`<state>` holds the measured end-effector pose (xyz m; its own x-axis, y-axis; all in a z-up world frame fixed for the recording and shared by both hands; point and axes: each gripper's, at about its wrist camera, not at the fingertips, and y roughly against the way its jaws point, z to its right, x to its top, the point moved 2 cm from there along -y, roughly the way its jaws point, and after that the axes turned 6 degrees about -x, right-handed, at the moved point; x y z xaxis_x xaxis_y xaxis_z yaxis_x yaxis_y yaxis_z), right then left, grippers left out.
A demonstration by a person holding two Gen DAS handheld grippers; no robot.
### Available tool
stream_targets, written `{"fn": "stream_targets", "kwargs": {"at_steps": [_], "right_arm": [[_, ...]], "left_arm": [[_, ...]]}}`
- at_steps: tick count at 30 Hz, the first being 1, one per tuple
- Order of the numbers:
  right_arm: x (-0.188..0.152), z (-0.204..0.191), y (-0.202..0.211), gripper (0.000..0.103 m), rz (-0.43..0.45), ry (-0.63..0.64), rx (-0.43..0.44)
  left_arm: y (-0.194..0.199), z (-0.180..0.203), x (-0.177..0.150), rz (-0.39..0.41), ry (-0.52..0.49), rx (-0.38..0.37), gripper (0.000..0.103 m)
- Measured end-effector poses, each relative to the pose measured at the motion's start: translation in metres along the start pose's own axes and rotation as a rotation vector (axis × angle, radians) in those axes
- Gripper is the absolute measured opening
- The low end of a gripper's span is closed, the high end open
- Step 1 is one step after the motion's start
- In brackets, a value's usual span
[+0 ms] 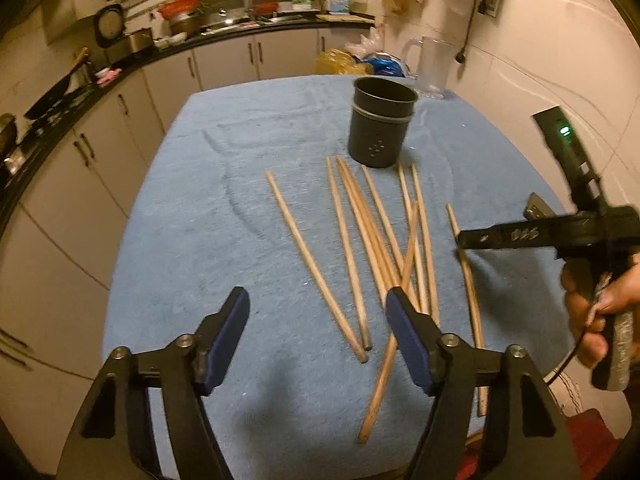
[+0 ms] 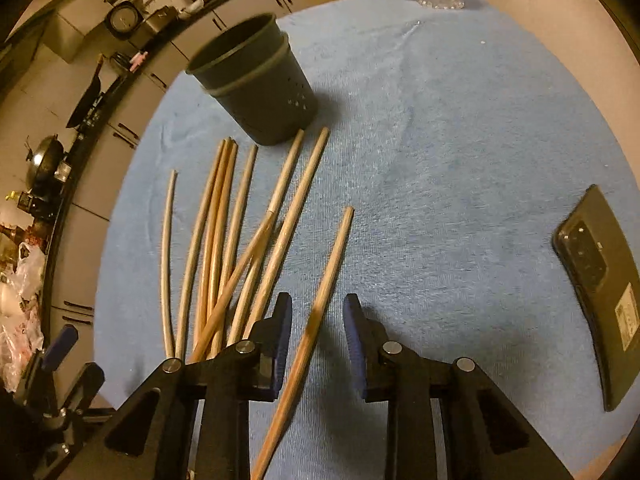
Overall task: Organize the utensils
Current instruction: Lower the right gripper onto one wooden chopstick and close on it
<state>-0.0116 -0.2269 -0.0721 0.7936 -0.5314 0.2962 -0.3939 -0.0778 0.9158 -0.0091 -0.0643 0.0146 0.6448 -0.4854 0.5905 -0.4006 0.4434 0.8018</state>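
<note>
The near ends of several wooden chopsticks (image 1: 352, 248) are covered by the left claw (image 1: 318, 336), whose blue-padded fingers are spread wide and hold nothing above the blue cloth (image 1: 224, 184) on the desk. The chopsticks are seen lying loose on the cloth in a rough fan, with one laid crosswise over the others and their far tips just short of the dark utensil cup (image 1: 380, 124), which stands upright on the far half of the desk. The inside of the cup cannot be made out in either view. In the right wrist view, a single chopstick (image 2: 320, 292) is seen running between the fingers of the right claw (image 2: 318, 332), set apart from the rest of the fan; its near end is cut off at the bottom of the frame. The right claw is released, a gap being visible on each side of the stick, though whether the pads reach down to it cannot be told. From the left wrist view the right claw is seen only from the side at the frame edge and is blurred. A dark phone (image 2: 596, 292) lies near the right edge of the desk, well apart from the chopsticks. A broad bare stretch of cloth is left between the phone and the fan, and another to the left of the fan. A clear pitcher (image 1: 430, 66) stands at the far edge, cut off in the right wrist view.
</note>
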Motion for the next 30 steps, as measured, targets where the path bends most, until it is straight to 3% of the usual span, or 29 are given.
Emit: {"fn": "stream_targets", "kwargs": {"at_steps": [5,9,11,14,19,21,23,30], "right_arm": [[0.002,0.000,-0.013,0.011,0.001,0.041,-0.028],[0.004,0.016,-0.008,0.009,0.009,0.029,-0.017],[0.003,0.024,-0.004,0.008,0.016,0.014,-0.012],[0.000,0.036,0.004,0.007,0.031,-0.003,0.005],[-0.005,0.046,0.003,0.007,0.032,-0.020,0.041],[-0.004,0.047,0.002,0.007,0.034,-0.025,0.055],[-0.003,0.048,0.002,0.007,0.034,-0.029,0.065],[-0.006,0.054,0.001,0.007,0.035,-0.038,0.096]], "left_arm": [[-0.018,0.007,0.017,-0.055,-0.018,-0.072,0.066],[-0.037,0.016,0.031,-0.104,-0.037,-0.114,0.063],[-0.050,0.019,0.038,-0.157,-0.032,-0.138,0.045],[-0.070,0.028,0.046,-0.225,-0.041,-0.165,0.040],[-0.086,0.048,0.056,-0.280,-0.099,-0.174,0.039],[-0.092,0.055,0.057,-0.295,-0.125,-0.169,0.031],[-0.102,0.059,0.057,-0.326,-0.136,-0.150,0.018],[-0.114,0.067,0.058,-0.360,-0.169,-0.141,0.017]]}}
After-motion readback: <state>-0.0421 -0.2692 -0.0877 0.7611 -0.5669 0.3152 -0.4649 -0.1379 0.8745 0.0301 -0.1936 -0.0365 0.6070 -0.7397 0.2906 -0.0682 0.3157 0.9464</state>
